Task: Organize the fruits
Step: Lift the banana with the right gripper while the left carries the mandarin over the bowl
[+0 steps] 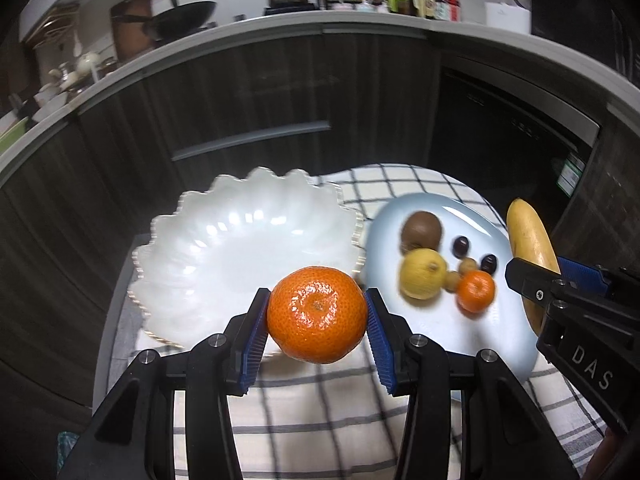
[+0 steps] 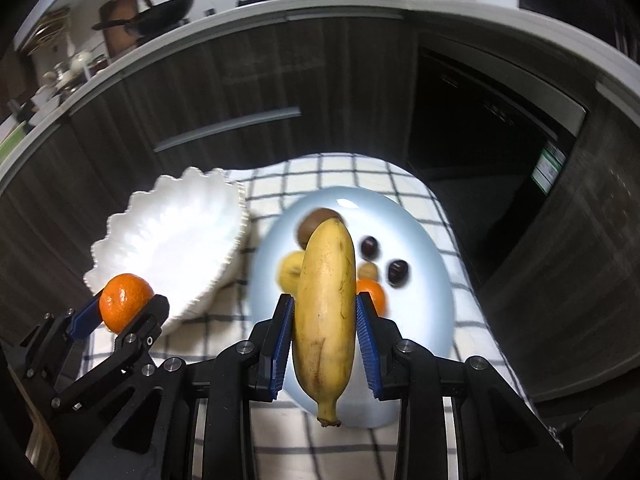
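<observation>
Fruits were mostly still on the blue plate (image 1: 440, 344): a kiwi (image 1: 422, 230), lemon (image 1: 424, 276), small mandarin (image 1: 475, 291) and dark grapes (image 1: 461, 246). Left of that plate, the scalloped white bowl (image 1: 224, 248) was empty. Left tongs (image 1: 316, 320) clamped a mandarin (image 1: 317, 314) above the bowl's near rim; right tongs (image 2: 325, 328) clamped a banana (image 2: 326, 312) over the plate. Sorting looked barely begun.

Left matte black hand-held gripper (image 1: 316, 312), ribbed blue pads (image 1: 256, 340), silver screws, right hand-held gripper (image 2: 324, 320) alike, white "DAS" lettering on its side
</observation>
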Available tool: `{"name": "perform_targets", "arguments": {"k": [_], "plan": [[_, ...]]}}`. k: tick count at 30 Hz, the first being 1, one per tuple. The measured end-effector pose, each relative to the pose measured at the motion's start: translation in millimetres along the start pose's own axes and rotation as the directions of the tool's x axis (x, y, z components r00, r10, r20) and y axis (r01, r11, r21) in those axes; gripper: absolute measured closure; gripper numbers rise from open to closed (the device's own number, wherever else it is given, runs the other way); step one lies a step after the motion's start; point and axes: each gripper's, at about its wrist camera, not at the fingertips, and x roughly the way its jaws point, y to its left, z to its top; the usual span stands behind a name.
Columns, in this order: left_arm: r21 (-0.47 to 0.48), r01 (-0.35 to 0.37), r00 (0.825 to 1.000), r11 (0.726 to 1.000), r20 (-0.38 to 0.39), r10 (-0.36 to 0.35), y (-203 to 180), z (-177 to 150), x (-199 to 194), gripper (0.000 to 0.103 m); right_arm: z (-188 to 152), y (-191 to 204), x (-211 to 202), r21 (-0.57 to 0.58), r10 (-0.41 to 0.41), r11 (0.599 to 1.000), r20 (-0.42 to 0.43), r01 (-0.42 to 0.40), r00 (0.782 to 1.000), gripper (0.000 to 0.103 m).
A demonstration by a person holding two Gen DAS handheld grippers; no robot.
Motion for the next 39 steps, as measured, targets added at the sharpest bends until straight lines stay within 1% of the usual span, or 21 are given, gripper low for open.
{"name": "perform_targets", "arguments": {"k": [4, 11, 18, 23, 29, 35, 39], "plan": [[-0.039, -0.034, 0.999, 0.999, 0.019, 0.035, 29.6, 4.1, -6.3, 0.057, 7.6, 30.2, -1.8, -0.045, 0.027, 0.999, 0.019, -0.026, 0.999, 0.071], [-0.079, -0.077, 0.996, 0.994, 0.038, 0.081, 68.3, 8.7, -8.2, 0.057, 17.0, 71.5, 2.2, -0.101, 0.062, 0.993, 0.035, -0.058, 0.998, 0.071], [-0.104, -0.096, 0.994, 0.99, 0.042, 0.101, 96.1, 14.5, 5.9, 0.057, 28.2, 100.1, 19.6, -0.138, 0.084, 0.987, 0.033, -0.079, 0.996, 0.071], [-0.098, -0.102, 0.994, 0.99, 0.031, 0.106, 110.7, 22.7, 31.1, 0.057, 41.0, 116.7, 50.5, -0.156, 0.099, 0.983, -0.002, -0.098, 0.995, 0.071], [-0.103, -0.095, 0.995, 0.99, -0.018, 0.094, 129.2, 29.3, 77.5, 0.057, 53.4, 132.9, 99.0, -0.182, 0.099, 0.977, -0.063, -0.109, 0.993, 0.071], [-0.103, -0.1, 0.994, 0.99, -0.064, 0.094, 137.3, 31.4, 112.8, 0.057, 56.6, 142.0, 135.4, -0.189, 0.094, 0.975, -0.115, -0.115, 0.989, 0.071], [-0.107, -0.097, 0.993, 0.99, -0.085, 0.088, 141.0, 30.1, 127.7, 0.057, 56.0, 144.1, 153.9, -0.187, 0.092, 0.975, -0.146, -0.119, 0.985, 0.071]]}}
